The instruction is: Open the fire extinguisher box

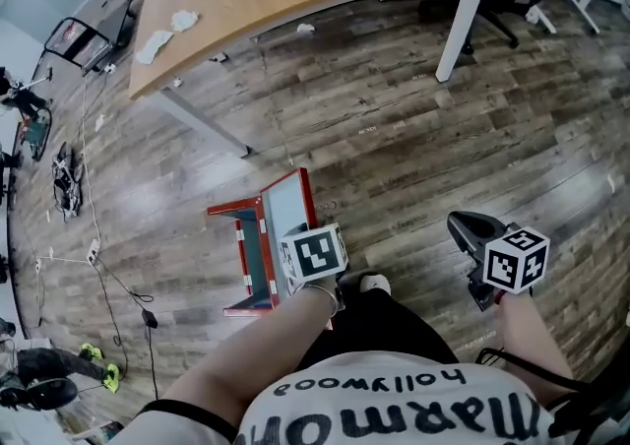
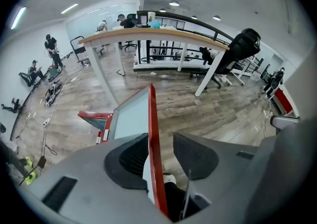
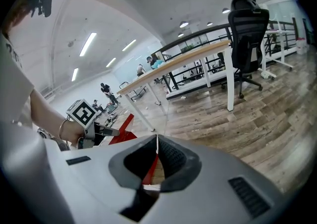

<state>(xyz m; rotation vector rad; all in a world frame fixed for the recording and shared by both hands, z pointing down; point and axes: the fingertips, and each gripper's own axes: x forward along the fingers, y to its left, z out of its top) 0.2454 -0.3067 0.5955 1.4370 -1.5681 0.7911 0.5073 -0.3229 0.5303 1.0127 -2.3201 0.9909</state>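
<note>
Wood-plank floor [image 1: 394,128] carries the red box [image 1: 246,261], its door [image 1: 290,202] swung open. Left gripper [image 2: 159,139] points steeply down, fingers spread astride the door's edge; right gripper [image 3: 157,139] fingers pressed together.

Open-plan office: long wooden desk [image 1: 295,10] on white legs, black swivel office chair [image 3: 246,25], plank floor [image 1: 394,128], ceiling strip lights [image 3: 88,43].

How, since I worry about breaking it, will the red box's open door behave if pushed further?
The door probably swings as one stiff piece: its red frame runs straight between the left tongs. Its pale panel looks like glazing, so possibly fragile. The box sits on bare floor and might slide or tip.
</note>
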